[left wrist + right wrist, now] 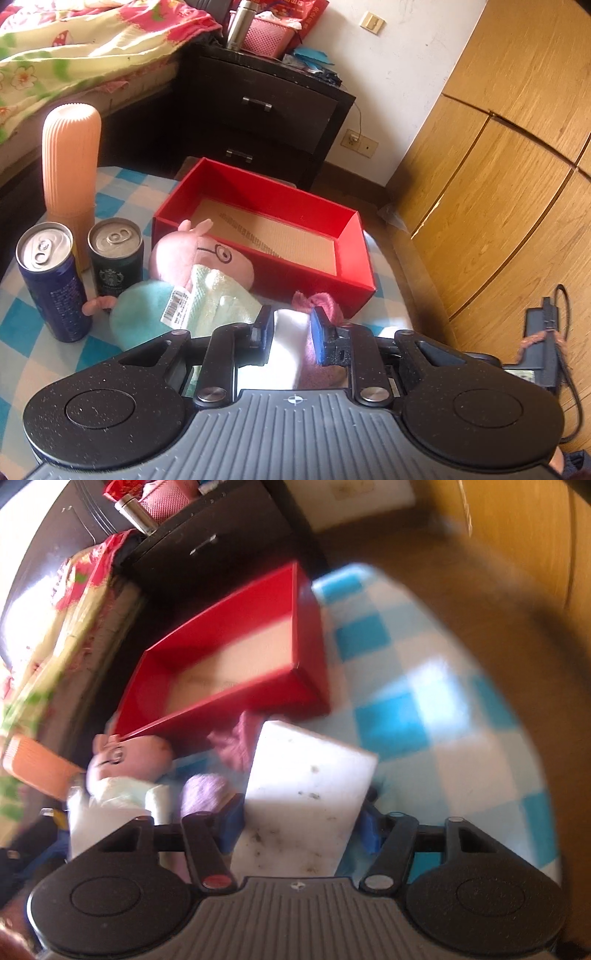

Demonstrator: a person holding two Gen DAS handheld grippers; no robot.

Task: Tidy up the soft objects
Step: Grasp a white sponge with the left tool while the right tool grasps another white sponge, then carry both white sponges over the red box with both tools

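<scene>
— Bedroom, by the look of it: a wooden wardrobe [498, 147] fills the right side, and a bed [74, 55] with a flowered cover is cut off at the top left. A dark nightstand [266, 110] stands between them.

— And the tabletop [122, 192]?

— It has a blue-and-white checked cloth on it, and only part of it shows in either view. The open red box [258, 192] sits at its far edge. I can see nothing inside but the liner.

— Where are the soft things?

— The plush pig [207, 254] lies against the box's near wall. Its lower half is hidden behind the left tool [290, 321]. An orange ribbed bottle [70, 158] and two cans [51, 280] stand upright to its left.

— What about the right wrist view?

— It's badly smeared. The white block [310, 768] stands tilted just in front of the box. The right tool [301, 825] is grasping it, with blue pads [232, 823] against its two edges, though blur softens the contact.

— And the left one?

— It's clenched on a white piece [288, 354] that is too washed out by glare to identify. A pink knit scrap [325, 301] pokes out beyond its right finger, mostly hidden.
</scene>
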